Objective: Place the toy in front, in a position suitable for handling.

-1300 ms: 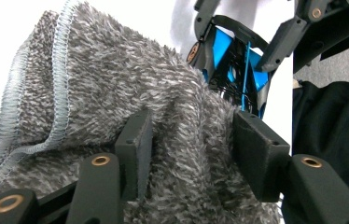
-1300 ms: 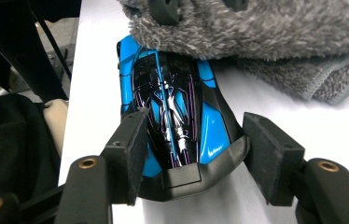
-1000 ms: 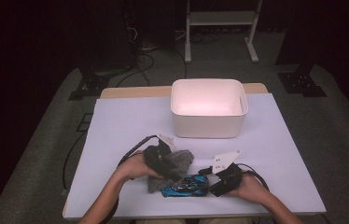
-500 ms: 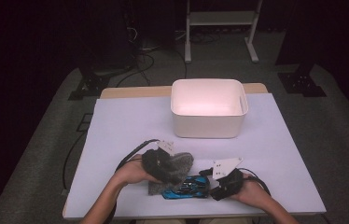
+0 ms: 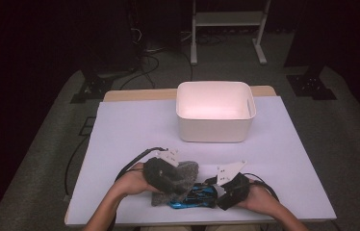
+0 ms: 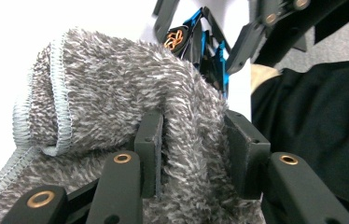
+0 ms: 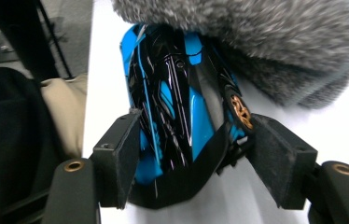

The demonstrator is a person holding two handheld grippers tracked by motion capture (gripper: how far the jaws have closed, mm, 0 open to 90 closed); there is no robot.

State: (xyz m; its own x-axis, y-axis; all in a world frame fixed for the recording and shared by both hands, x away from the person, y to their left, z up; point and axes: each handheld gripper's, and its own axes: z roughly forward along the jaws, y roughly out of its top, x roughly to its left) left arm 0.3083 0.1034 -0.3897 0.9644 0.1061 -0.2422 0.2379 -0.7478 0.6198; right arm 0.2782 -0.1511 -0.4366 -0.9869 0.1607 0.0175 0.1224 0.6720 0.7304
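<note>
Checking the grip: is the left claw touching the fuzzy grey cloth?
Touching. The left gripper view shows the left claw pads pinching a fold of the fuzzy grey cloth.

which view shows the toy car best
The right gripper view: the blue and black toy car lies between that gripper's jaws, roof and gold wheel clear. The high view shows a small blue strip; the left gripper view, a sliver behind the grey cloth.

left fingers point(image 6: 193, 154) closing, right fingers point(image 7: 200, 163) opening

Fuzzy cloth point(image 6: 116, 88) (glossy plastic car point(image 7: 182, 112))
</note>
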